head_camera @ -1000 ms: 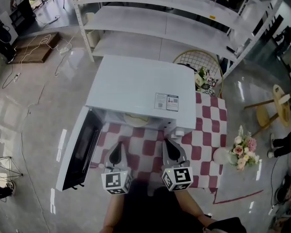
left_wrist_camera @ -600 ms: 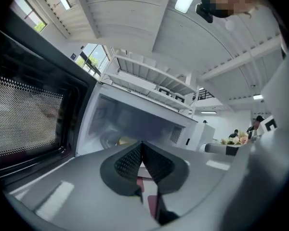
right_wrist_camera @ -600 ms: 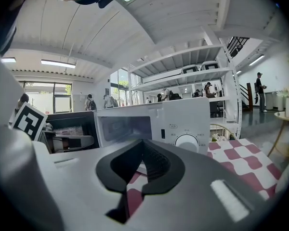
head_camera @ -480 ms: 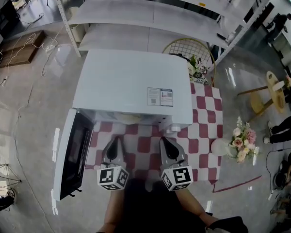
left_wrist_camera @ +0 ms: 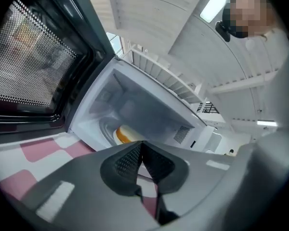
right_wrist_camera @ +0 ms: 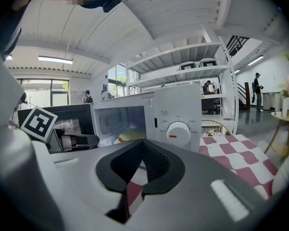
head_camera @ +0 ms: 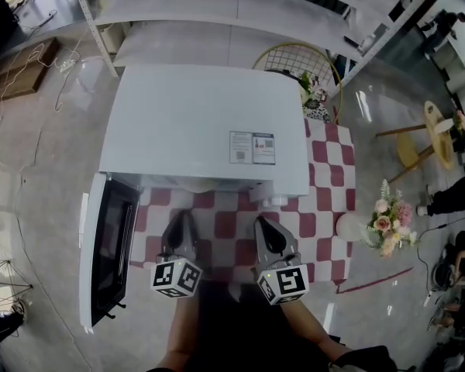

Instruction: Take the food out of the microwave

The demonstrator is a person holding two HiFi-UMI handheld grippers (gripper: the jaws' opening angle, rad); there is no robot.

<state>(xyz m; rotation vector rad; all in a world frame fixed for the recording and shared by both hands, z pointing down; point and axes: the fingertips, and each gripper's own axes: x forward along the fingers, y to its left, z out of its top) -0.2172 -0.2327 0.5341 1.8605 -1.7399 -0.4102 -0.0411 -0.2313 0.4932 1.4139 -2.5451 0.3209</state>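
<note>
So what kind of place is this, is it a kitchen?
Probably not a real kitchen. It looks like a big workshop or studio: tall metal shelves, a shiny bare floor, and a microwave on a checkered tablecloth, set up like a pretend kitchen.

A glossy grey floor [head_camera: 46,169], white metal shelving [head_camera: 240,6] behind, a round wooden stool [head_camera: 436,134] at right.
</note>
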